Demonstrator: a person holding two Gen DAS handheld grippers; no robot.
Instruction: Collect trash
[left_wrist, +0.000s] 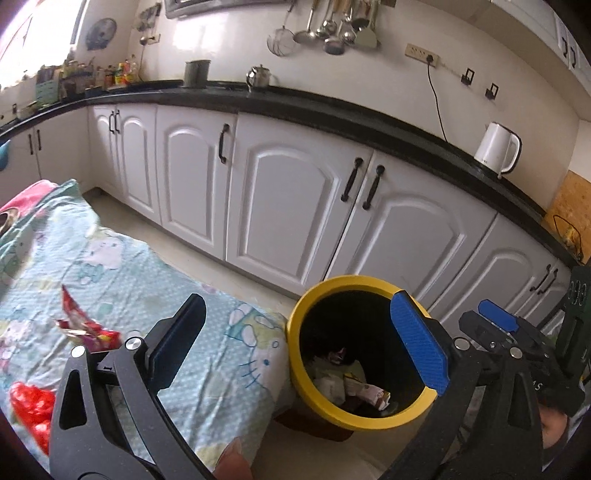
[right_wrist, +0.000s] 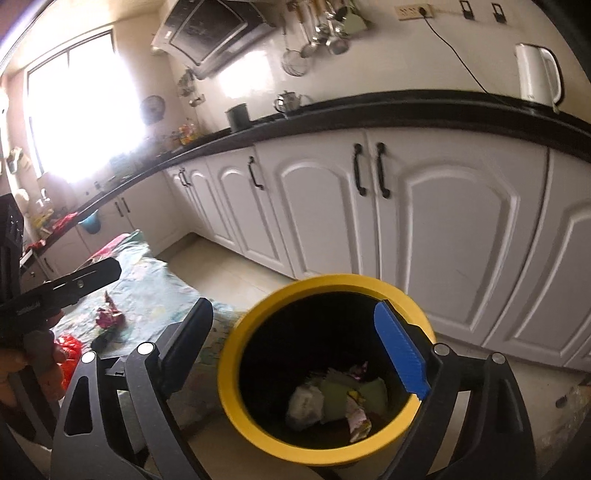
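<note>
Left gripper (left_wrist: 303, 347): jaws wide, nothing between them, hovering over the cloth edge beside the bin.
Right gripper (right_wrist: 303, 350): also spread wide and empty, right above the yellow-rimmed bin (right_wrist: 236, 373).
Bin contents: a few crumpled wrappers already at the bottom.
Red wrapper (left_wrist: 83, 323): lying on the patterned cloth (left_wrist: 177, 280), well left of the bin.
Handling: looks feather-light, crinkly and slick, so you'd likely want to pinch a raised fold, not the flat part.
</note>
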